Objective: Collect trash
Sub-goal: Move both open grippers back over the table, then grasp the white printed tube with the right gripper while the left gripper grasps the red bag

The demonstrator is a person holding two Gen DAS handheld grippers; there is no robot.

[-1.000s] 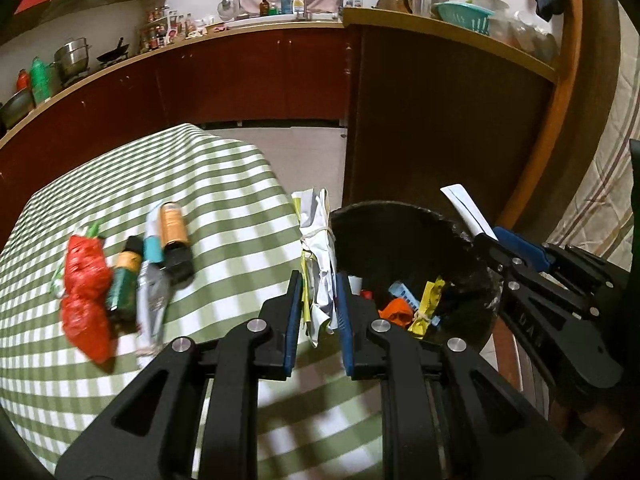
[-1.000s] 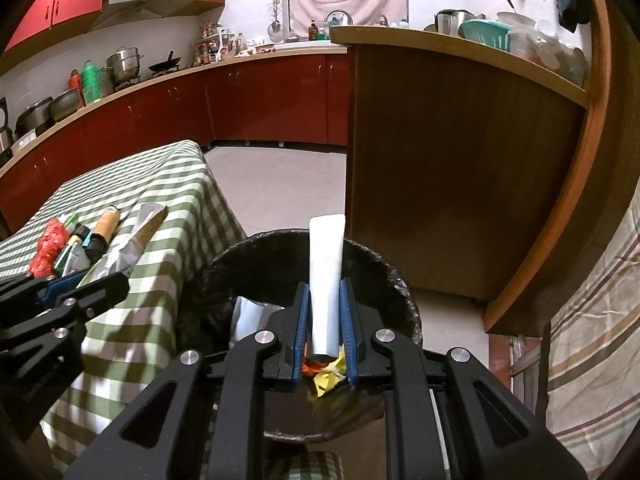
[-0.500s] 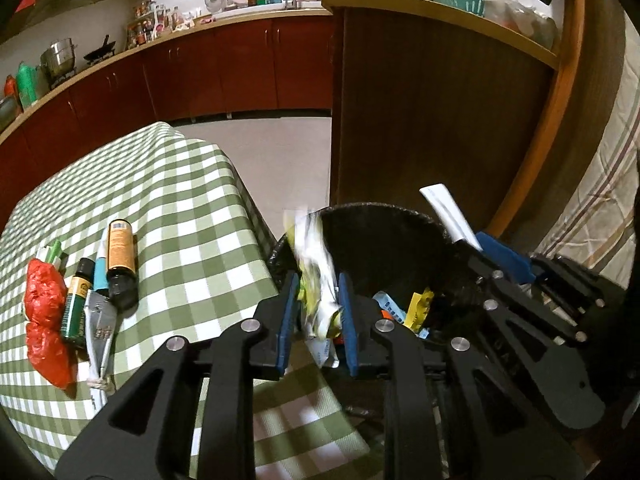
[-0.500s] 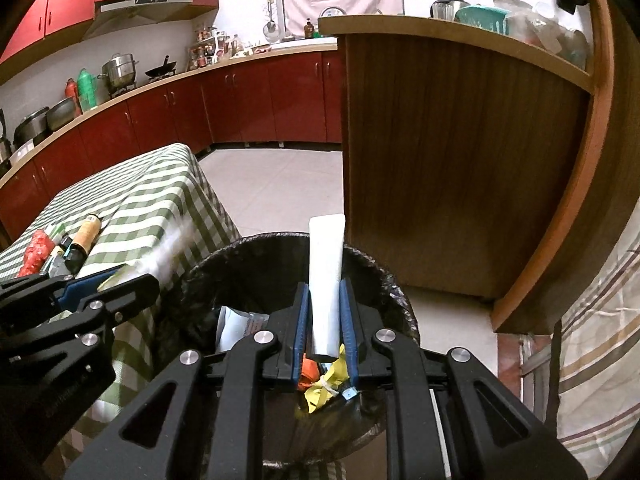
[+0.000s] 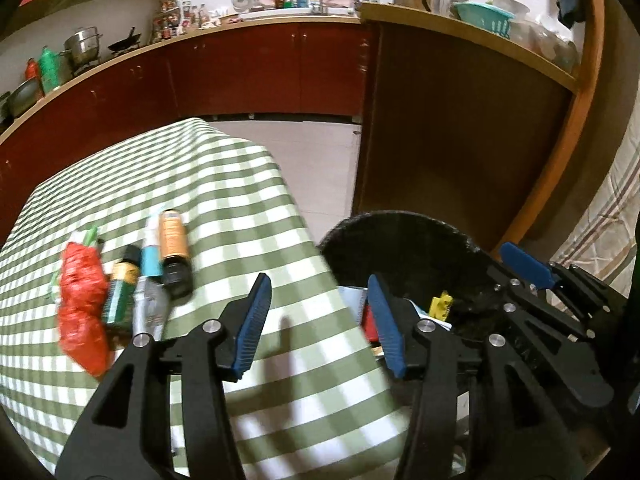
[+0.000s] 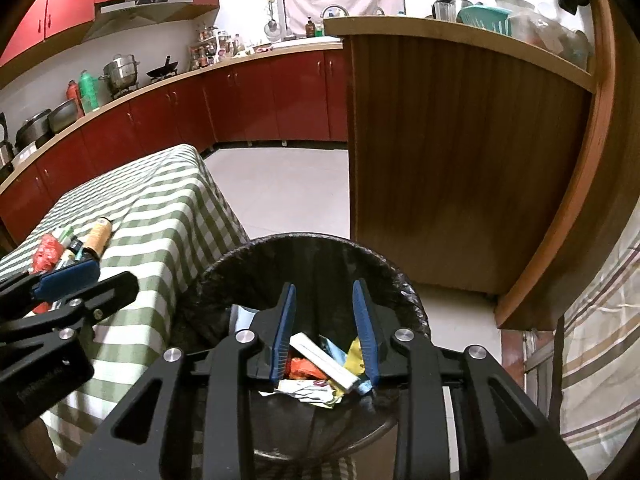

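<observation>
Your left gripper (image 5: 316, 300) has its jaws spread wide with nothing between them, hanging over the edge of the checked tablecloth (image 5: 240, 184). Ahead and to the left of those jaws lies the remaining trash: a red wrapper (image 5: 80, 300) farthest left, then a green tube (image 5: 120, 292), a silver tube (image 5: 150, 304) and an orange bottle (image 5: 173, 248), packed side by side and touching. Their long axes run roughly away from you, nearly in line with the fingers. Your right gripper (image 6: 324, 320) is also open and empty, over the black-lined bin (image 6: 224, 268), where a white tube (image 6: 324, 362) lies among the wrappers below its jaws. The left hand is clearly nearer the pile, so I would reach with it, angling left.
</observation>
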